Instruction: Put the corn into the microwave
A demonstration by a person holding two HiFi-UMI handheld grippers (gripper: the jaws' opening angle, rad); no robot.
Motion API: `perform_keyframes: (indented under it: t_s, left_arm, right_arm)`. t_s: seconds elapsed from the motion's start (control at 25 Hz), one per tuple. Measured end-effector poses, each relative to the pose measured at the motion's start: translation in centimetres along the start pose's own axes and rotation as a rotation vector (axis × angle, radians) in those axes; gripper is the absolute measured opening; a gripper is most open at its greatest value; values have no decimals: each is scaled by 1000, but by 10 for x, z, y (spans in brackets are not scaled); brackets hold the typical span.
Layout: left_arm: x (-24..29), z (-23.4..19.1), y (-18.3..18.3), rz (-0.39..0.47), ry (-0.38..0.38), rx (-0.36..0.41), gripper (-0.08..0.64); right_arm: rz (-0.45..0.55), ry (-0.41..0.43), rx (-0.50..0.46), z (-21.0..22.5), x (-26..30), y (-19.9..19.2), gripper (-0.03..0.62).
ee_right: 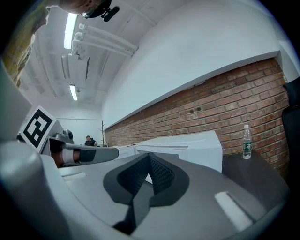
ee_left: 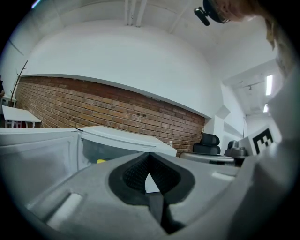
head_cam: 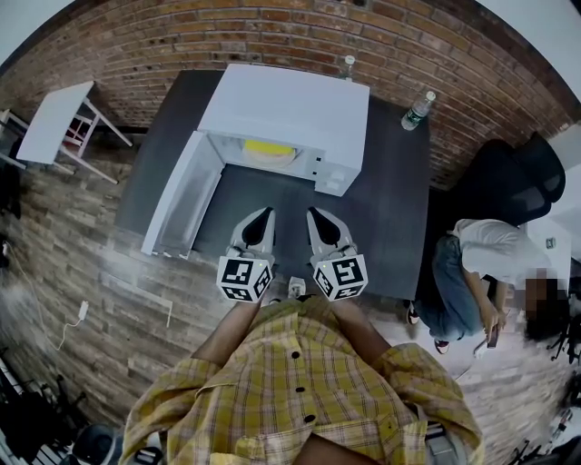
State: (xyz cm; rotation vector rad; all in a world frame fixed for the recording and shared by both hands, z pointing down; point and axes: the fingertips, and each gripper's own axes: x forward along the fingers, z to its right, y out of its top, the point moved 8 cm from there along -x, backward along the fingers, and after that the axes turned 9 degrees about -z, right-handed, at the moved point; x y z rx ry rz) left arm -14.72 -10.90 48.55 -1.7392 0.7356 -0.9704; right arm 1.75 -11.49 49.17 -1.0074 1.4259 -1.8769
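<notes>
Red brick wall (head_cam: 272, 27), plank floor (head_cam: 82, 263), dark table (head_cam: 390, 200), small white table (head_cam: 54, 118), black office chair (head_cam: 522, 177), strip lights (ee_right: 71, 28) overhead

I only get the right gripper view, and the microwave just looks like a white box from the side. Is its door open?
Observer: Yes. In the head view the microwave has its door swung wide open to the left.
Operator: Ooh! Is the corn in there yet?
Observer: Something yellow, most likely the corn, already lies inside the opening.
</notes>
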Motion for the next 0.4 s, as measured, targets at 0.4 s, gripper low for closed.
perform_keyframes:
  t_s: [0.4]
  left_arm:
    - [4, 11, 2, -19, -11, 72, -3]
  right_arm:
    - [4, 6, 7, 5, -2, 0, 0]
